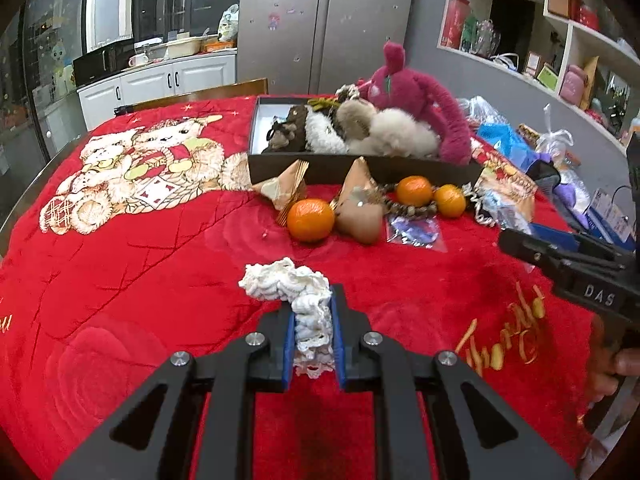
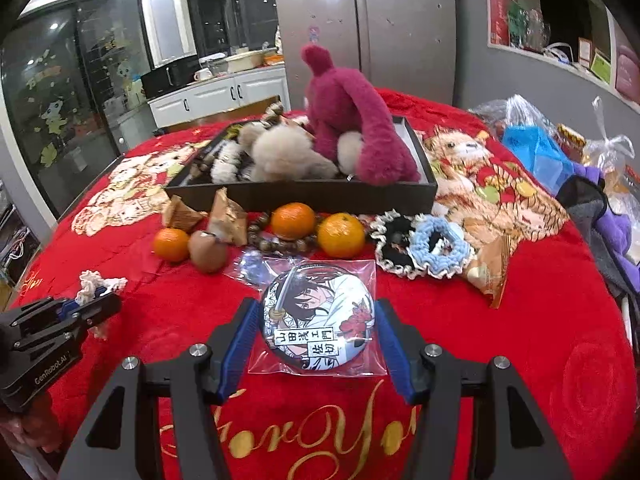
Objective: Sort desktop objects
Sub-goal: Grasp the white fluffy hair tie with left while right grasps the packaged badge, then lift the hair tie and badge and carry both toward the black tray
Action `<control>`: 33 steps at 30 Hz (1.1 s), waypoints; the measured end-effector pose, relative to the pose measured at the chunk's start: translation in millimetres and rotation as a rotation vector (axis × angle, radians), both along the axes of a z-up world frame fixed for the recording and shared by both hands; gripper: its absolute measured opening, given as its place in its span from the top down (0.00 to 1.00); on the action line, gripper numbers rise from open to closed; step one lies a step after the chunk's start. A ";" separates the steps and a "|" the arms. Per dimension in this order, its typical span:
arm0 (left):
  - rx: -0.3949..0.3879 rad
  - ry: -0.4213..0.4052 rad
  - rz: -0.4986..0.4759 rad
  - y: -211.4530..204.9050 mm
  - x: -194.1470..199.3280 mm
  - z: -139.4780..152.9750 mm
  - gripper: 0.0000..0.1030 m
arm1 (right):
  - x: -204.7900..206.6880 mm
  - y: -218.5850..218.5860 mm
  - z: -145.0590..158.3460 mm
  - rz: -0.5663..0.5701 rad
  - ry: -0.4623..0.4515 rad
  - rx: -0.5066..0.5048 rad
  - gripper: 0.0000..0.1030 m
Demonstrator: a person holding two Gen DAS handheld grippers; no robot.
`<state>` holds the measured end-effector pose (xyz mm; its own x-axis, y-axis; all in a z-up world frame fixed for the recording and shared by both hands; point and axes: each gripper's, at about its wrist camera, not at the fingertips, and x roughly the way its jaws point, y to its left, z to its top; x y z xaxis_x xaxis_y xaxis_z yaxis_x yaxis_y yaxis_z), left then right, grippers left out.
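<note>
Pinching a white crocheted hair scrunchie (image 1: 280, 280) in the left gripper (image 1: 314, 312), blue pads almost together, lace bunched between them and a loose loop spilling past the tips, well in front of the shallow black cardboard box (image 1: 360, 168) of plush toys. Spanning a round anime pin badge in a clear plastic sleeve (image 2: 318, 320) with the right gripper (image 2: 315, 312), fingers about half apart and apparently pressing on the badge's two sides, also in front of the box, on the near side of the oranges (image 2: 292, 220) lined along its front wall.

Judging the step as carrying both pieces off to their places, the scrunchie probably into the box with the other soft things.

Doing it well:
- holding the badge level, since a slick sleeve gripped by its edges could slip or swivel;
- clearing the oranges and the box wall before lowering;
- minding the dangling loop, likely to snag on the magenta plush rabbit (image 1: 404, 92) leaning over the box.
</note>
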<state>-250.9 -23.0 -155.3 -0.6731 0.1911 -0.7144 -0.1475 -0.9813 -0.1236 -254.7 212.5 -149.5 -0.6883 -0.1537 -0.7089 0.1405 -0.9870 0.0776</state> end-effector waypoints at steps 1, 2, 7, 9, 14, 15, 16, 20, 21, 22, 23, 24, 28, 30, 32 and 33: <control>0.004 0.002 0.003 0.1 1.0 3.0 0.85 | 1.2 -1.4 2.3 0.003 0.004 0.000 0.42; 0.005 0.006 0.008 -0.2 2.3 7.4 0.85 | 2.5 -2.6 5.1 0.006 0.007 -0.003 0.42; -0.003 0.055 0.017 -1.5 10.0 28.7 0.85 | 9.0 -7.5 24.6 0.012 0.053 -0.002 0.42; 0.009 0.063 0.009 -1.9 10.8 35.7 0.85 | 11.7 -9.3 32.9 0.015 0.074 0.003 0.42; 0.010 0.080 -0.008 1.8 11.1 49.1 0.85 | 15.3 -12.1 46.0 0.026 0.103 0.001 0.42; 0.016 0.081 -0.012 2.5 10.7 50.5 0.85 | 16.0 -12.6 48.1 0.030 0.108 -0.002 0.42; 0.016 0.084 -0.018 4.3 10.8 53.1 0.85 | 16.7 -13.4 50.0 0.035 0.111 -0.005 0.42; -0.004 0.096 -0.028 11.6 10.8 57.7 0.84 | 18.1 -18.1 53.7 0.050 0.120 0.007 0.42; -0.004 0.096 -0.031 13.1 10.7 58.4 0.84 | 18.5 -18.7 54.0 0.050 0.121 0.006 0.42; -0.005 0.096 -0.036 15.0 10.3 59.3 0.84 | 18.8 -19.6 54.4 0.051 0.122 0.005 0.42; -0.006 0.096 -0.041 16.6 10.2 60.2 0.84 | 19.4 -20.9 54.7 0.053 0.122 0.008 0.42; -0.008 0.099 -0.044 18.6 10.1 61.4 0.84 | 19.6 -21.9 55.2 0.051 0.125 0.012 0.42; -0.016 0.104 -0.040 21.5 8.7 64.4 0.84 | 18.5 -23.5 57.8 0.046 0.128 0.015 0.42; -0.013 0.101 -0.036 20.7 8.1 64.9 0.84 | 16.9 -24.4 59.0 0.049 0.129 0.016 0.42; -0.013 0.096 -0.033 19.8 7.5 65.4 0.84 | 15.4 -25.1 60.3 0.050 0.132 0.017 0.42; -0.016 0.096 -0.030 19.1 7.0 65.4 0.84 | 13.8 -25.4 61.1 0.051 0.132 0.015 0.42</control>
<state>-243.9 -3.9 -89.9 -0.7328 0.2011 -0.6501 -0.1873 -0.9780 -0.0915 -240.9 187.1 -88.3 -0.7676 -0.1809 -0.6148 0.1982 -0.9793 0.0408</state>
